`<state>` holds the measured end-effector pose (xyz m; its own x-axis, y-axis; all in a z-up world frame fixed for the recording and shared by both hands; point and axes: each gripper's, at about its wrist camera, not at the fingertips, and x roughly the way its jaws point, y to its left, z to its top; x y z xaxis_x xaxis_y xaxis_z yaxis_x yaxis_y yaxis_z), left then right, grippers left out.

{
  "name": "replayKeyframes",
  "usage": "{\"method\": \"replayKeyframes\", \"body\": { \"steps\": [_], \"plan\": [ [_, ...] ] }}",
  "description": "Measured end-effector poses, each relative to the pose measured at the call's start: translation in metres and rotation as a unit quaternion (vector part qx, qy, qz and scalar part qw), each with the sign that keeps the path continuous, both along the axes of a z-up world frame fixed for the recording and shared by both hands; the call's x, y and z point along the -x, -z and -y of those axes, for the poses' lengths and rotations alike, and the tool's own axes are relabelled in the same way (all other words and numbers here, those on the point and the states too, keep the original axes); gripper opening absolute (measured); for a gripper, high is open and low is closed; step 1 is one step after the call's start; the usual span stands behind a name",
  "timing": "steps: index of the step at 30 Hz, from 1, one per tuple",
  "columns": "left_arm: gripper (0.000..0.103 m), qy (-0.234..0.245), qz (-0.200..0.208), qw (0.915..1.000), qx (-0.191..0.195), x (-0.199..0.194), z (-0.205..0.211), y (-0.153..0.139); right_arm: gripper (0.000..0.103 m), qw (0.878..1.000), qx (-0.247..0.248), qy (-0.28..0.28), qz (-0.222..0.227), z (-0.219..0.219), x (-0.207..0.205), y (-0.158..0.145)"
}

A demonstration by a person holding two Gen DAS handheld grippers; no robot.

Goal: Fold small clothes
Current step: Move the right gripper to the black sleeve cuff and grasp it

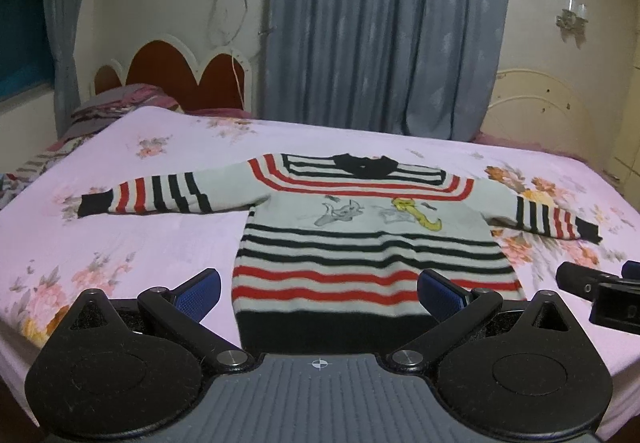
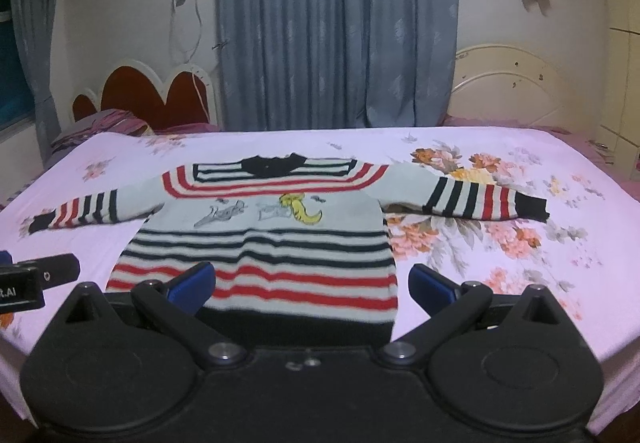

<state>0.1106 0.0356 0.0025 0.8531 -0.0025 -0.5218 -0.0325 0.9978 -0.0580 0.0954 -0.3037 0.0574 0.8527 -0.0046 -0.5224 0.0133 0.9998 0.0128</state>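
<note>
Left wrist view: striped grey, red & black knit sweater [image 1: 360, 243] flat on pink floral bedsheet [image 1: 120, 243]; left gripper [image 1: 320, 291] & right gripper [image 2: 312, 283] both spread wide, empty.

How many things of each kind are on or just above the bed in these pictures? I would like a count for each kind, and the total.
Striped sweater: 1
Claws, left claw and right claw, both open and holding nothing: 2
Flowered pink bedsheet: 1
Total: 4
</note>
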Motion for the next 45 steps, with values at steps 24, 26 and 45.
{"method": "replayKeyframes", "body": {
  "steps": [24,26,45],
  "plan": [
    [0.103,0.021,0.017,0.9995,0.015,-0.134,0.026,0.021,0.102,0.998,0.007,0.064,-0.006,0.041,-0.118,0.021],
    [0.103,0.025,0.006,0.9995,0.021,-0.152,0.038,0.022,0.102,0.998,0.002,0.06,-0.008,0.053,-0.133,0.023],
    [0.103,0.002,-0.008,0.9997,-0.025,-0.265,0.151,0.053,0.073,0.984,-0.063,0.161,-0.04,0.236,-0.245,0.072]
  ]
}}
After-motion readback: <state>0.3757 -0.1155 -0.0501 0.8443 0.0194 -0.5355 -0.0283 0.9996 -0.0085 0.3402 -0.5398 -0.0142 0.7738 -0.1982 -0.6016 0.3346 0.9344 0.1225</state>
